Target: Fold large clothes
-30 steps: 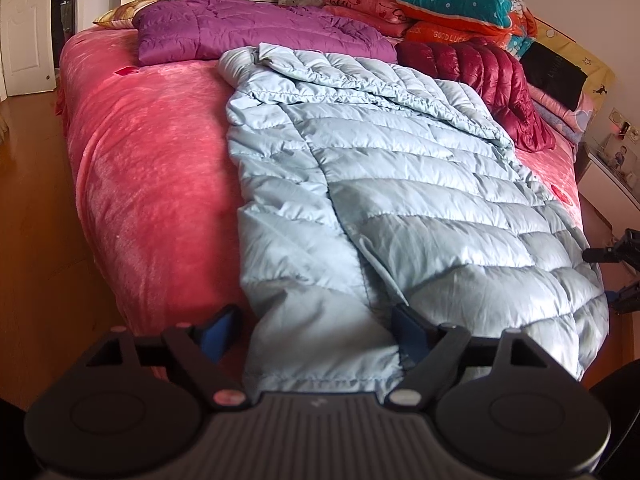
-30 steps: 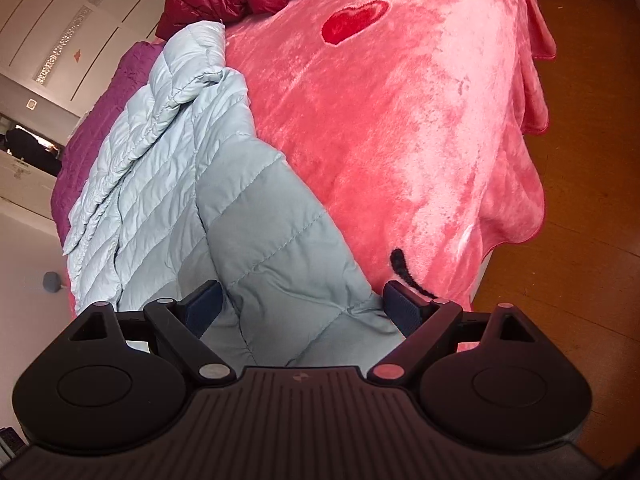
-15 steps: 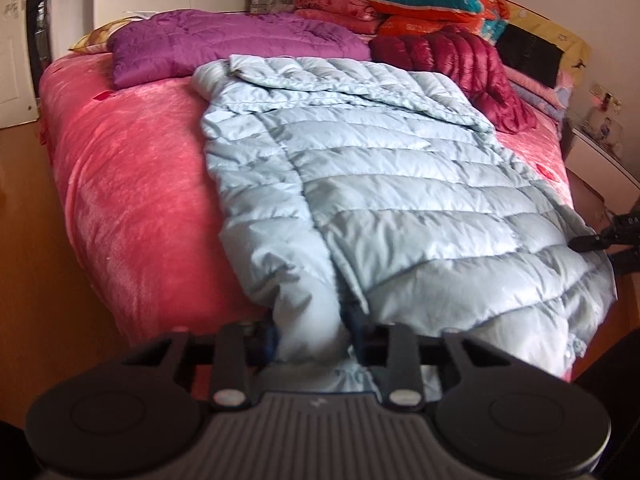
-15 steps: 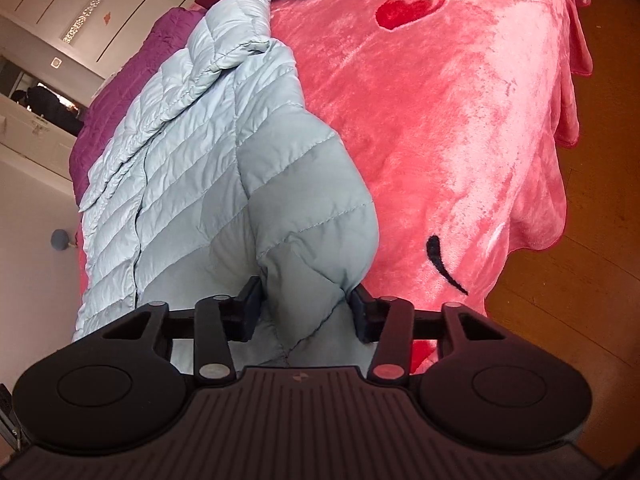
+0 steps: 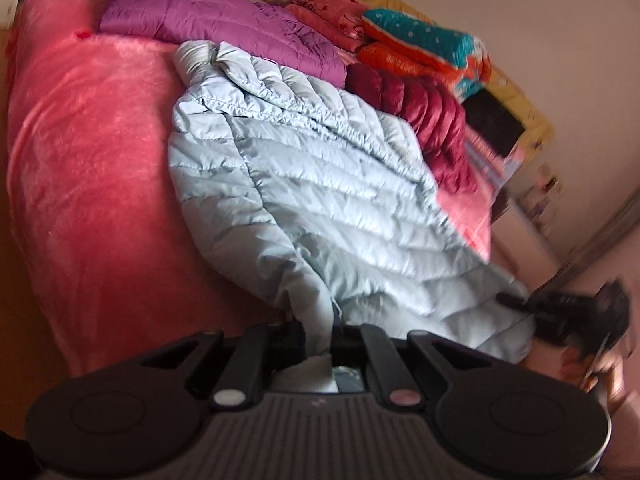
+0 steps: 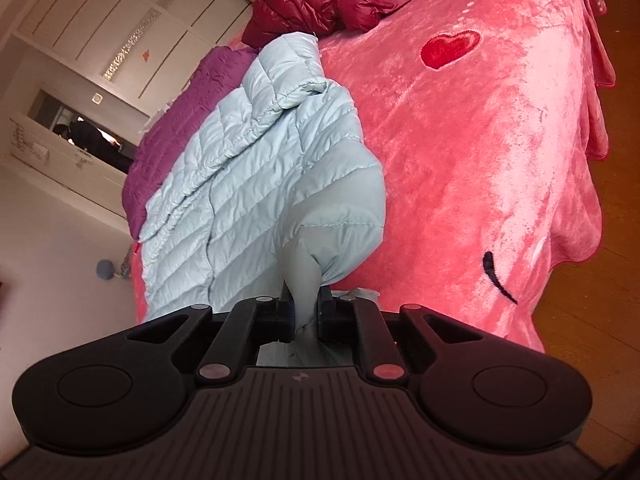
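1. Left wrist view: the left tool (image 5: 319, 340) is pinching the near hem of the pale blue down coat (image 5: 320, 200); its jaws have just been closing and are now clamped on a thin fold of fabric, which is bunching up between them.
2. Same view: the coat is lying lengthwise on the pink bed cover (image 5: 92, 168), quilted side up, its far end reaching toward the purple quilted jacket (image 5: 208, 20) at the head of the bed. The picture is somewhat blurred.
3. A dark red puffer jacket (image 5: 432, 120) is lying just beside the coat's far right edge, touching it; folded bedding in teal and orange (image 5: 424, 44) is stacked behind that.
4. At the right edge of this view the right tool (image 5: 520, 304) is showing as a dark, blurred shape at the coat's other near corner.
5. Right wrist view: the right tool (image 6: 306, 312) is gripping the coat (image 6: 256, 184) as well; its jaws have just been closing and are now pressed together on a gathered corner, the fabric puckering into a neck between the pads.
6. Same view: the held corner is lifting clear of the bed cover (image 6: 480, 160), and the rest of the coat is resting on the bed. A red heart (image 6: 450, 48) is marking the cover beside the coat; wooden floor (image 6: 616, 320) is showing past the bed's edge.
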`<act>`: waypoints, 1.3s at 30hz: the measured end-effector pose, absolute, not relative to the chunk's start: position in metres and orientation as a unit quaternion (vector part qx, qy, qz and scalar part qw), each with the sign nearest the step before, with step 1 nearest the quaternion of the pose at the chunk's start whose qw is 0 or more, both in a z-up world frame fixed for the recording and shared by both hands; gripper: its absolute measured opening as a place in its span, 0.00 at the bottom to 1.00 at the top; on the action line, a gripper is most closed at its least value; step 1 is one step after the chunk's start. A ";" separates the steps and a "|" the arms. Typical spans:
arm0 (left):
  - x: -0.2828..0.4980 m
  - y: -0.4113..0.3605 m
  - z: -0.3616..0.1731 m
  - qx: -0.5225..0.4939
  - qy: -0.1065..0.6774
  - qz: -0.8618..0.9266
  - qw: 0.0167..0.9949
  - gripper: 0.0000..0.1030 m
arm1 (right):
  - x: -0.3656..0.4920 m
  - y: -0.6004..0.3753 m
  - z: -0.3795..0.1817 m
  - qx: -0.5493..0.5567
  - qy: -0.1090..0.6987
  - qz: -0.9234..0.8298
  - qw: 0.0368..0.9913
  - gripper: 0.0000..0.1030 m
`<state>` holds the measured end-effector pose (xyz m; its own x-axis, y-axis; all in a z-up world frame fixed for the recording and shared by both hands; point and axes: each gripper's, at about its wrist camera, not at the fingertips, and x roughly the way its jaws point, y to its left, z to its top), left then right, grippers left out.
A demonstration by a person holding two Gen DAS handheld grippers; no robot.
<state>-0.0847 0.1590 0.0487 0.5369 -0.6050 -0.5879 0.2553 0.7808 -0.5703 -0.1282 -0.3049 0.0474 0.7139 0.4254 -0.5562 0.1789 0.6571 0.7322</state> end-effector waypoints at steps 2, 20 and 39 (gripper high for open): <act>-0.077 0.167 0.050 -0.260 0.408 -0.264 0.835 0.03 | -0.126 -0.305 0.049 0.435 0.354 0.082 0.824 0.11; 0.049 0.191 0.079 -0.470 0.303 -0.253 0.790 0.03 | -0.023 -0.306 0.073 0.593 0.196 0.119 0.772 0.11; 0.149 0.205 0.043 -0.517 0.281 -0.166 0.791 0.03 | 0.094 -0.310 0.027 0.607 0.184 0.091 0.767 0.18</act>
<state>0.1493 0.2046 0.0427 0.7867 -0.5536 -0.2732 -0.0279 0.4103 -0.9115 0.0939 -0.3099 0.0271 0.9153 0.3641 -0.1721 0.0840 0.2453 0.9658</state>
